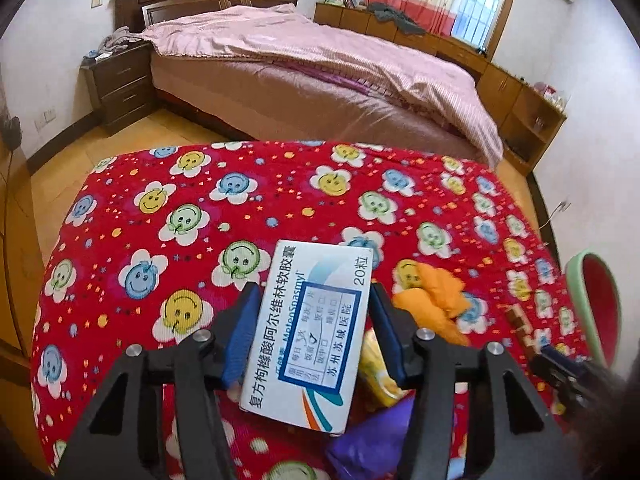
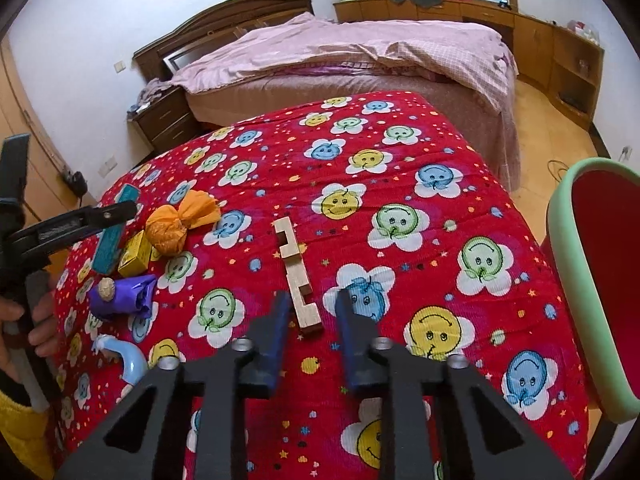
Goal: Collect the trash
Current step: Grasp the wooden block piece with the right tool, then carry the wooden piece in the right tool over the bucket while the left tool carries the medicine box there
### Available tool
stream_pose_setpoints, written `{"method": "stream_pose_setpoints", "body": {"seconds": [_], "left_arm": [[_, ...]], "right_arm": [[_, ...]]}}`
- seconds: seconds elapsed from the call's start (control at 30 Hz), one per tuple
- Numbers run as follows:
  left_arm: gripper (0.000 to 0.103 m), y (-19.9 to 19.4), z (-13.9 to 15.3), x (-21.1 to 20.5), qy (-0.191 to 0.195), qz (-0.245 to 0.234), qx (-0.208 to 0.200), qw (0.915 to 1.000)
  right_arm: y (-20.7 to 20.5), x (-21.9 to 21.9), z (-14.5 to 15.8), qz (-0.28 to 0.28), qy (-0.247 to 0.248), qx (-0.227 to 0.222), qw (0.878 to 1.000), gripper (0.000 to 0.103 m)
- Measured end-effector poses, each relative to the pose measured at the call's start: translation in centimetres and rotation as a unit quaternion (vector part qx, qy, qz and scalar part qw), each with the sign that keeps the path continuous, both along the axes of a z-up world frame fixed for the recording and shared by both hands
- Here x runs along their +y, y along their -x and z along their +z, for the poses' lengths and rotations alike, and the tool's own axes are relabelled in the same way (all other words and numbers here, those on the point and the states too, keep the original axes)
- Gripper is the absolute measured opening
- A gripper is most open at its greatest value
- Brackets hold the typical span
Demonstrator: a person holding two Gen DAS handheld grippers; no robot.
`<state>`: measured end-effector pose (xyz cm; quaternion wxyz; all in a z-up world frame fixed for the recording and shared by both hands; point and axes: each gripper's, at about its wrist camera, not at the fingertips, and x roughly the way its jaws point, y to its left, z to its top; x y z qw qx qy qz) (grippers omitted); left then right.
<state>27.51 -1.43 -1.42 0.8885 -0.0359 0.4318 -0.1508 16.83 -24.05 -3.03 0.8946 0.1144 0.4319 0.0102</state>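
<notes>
Left wrist view: left gripper [image 1: 312, 316] clamps white cardboard medicine box [image 1: 310, 332], long axis fwd; green-rimmed red bin [image 1: 582, 300] lies far right. Right gripper [image 2: 312, 312] agape.

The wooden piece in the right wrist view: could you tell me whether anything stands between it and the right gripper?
Nothing visible does: the wooden piece lies on bare quilt, its near end between the open right gripper fingers.
</notes>
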Motion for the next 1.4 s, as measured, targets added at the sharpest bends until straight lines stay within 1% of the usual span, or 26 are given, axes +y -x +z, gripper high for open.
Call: {"method": "stream_pose_setpoints", "body": {"seconds": [0.1, 0.27, 0.4, 0.5, 0.57, 0.67, 0.77, 0.87, 1.0, 1.2, 1.4], "left_arm": [[0.055, 1.4, 1.2, 0.1, 0.013, 0.002, -0.013, 0.9998], [0.055, 3.7, 3.2, 0.1, 0.036, 0.0, -0.03, 0.9989], [0.055, 5.8, 4.6, -0.3, 0.044, -0.007, -0.037, 0.9983], [0.055, 7.5, 5.5, -0.9, 0.049, -0.016, -0.043, 0.9977], [0.055, 8.7, 6.1, -1.5, 0.045, -0.021, -0.054, 0.9973], [0.055, 10.6, 6.8, -2.7, 0.028, -0.031, -0.074, 0.9964], [0.055, 12.2, 7.5, -3.7, 0.029, -0.045, -0.084, 0.995], [0.055, 13.5, 7.9, -4.7, 0.034, -0.057, -0.087, 0.994], [0.055, 14.9, 8.5, -6.2, 0.039, -0.07, -0.089, 0.9928], [0.055, 17.0, 9.3, -9.1, 0.04, -0.097, -0.096, 0.9899], [0.055, 18.3, 9.5, -12.4, 0.036, -0.123, -0.095, 0.9871]], "right_arm": [[0.3, 0.0, 0.1, -0.001, -0.01, -0.003, 1.0, 0.011], [1.4, 0.2, 1.3, 0.002, -0.014, -0.022, 1.0, 0.011], [2.8, 0.1, 2.7, 0.0, -0.017, -0.039, 0.999, 0.011], [4.0, -0.2, 3.7, -0.003, -0.027, -0.041, 0.999, 0.011], [4.8, -0.5, 4.3, -0.006, -0.034, -0.043, 0.998, 0.011], [6.3, -1.1, 5.6, -0.017, -0.023, -0.057, 0.998, 0.011], [7.9, -1.9, 6.6, -0.028, -0.026, -0.068, 0.997, 0.011], [9.4, -2.7, 7.6, -0.037, -0.027, -0.081, 0.996, 0.011], [11.4, -4.0, 8.5, -0.059, -0.012, -0.096, 0.994, 0.011], [13.7, -6.7, 9.0, -0.096, -0.002, -0.105, 0.99, 0.011], [15.9, -9.7, 9.3, -0.132, 0.01, -0.114, 0.985, 0.011]]}}
